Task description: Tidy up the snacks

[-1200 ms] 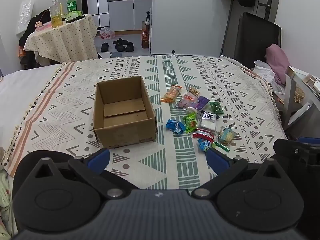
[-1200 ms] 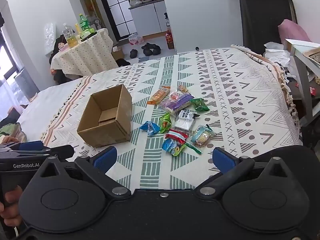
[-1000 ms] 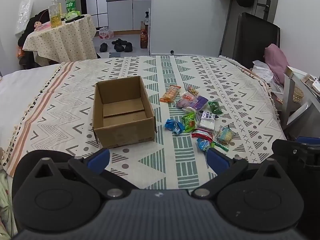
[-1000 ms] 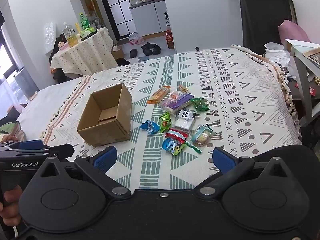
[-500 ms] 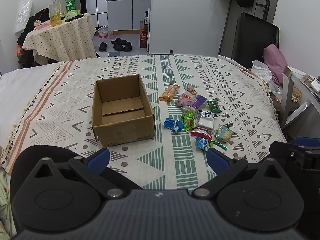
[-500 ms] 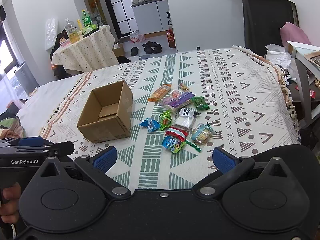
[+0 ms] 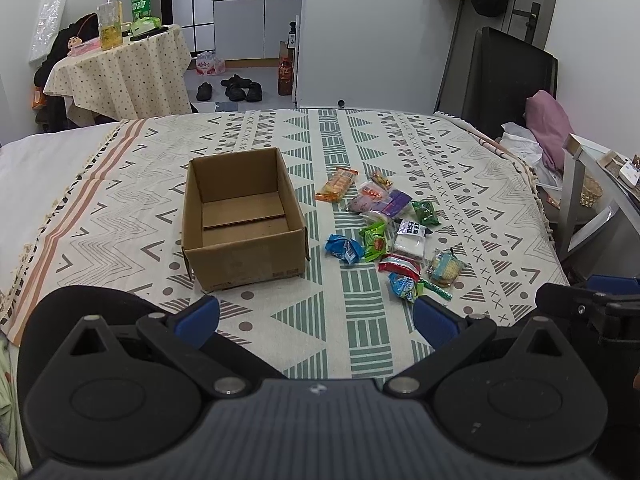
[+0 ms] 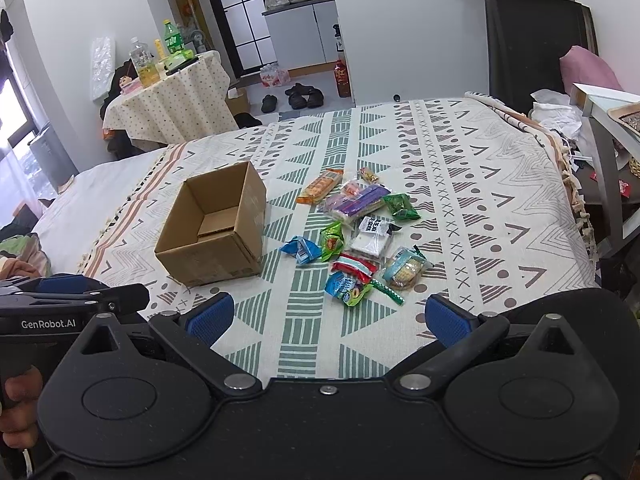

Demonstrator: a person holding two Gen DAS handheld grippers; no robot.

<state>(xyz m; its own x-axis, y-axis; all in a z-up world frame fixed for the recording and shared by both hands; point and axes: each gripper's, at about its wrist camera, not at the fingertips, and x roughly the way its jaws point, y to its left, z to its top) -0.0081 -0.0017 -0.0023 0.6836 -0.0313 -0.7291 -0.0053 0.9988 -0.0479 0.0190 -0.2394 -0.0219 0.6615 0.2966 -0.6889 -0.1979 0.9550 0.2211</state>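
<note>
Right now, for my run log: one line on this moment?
left gripper open | right gripper open | cardboard box empty | snacks beside box

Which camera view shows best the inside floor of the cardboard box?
The left wrist view: it looks over the near wall of the cardboard box, so most of the floor shows, with nothing on it. The right wrist view sees the box corner-on; its near walls hide all but a small patch of floor.

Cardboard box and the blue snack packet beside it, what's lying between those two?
Nothing: only bare patterned blanket separates the cardboard box from the blue snack packet. Both wrist views show that gap.
</note>
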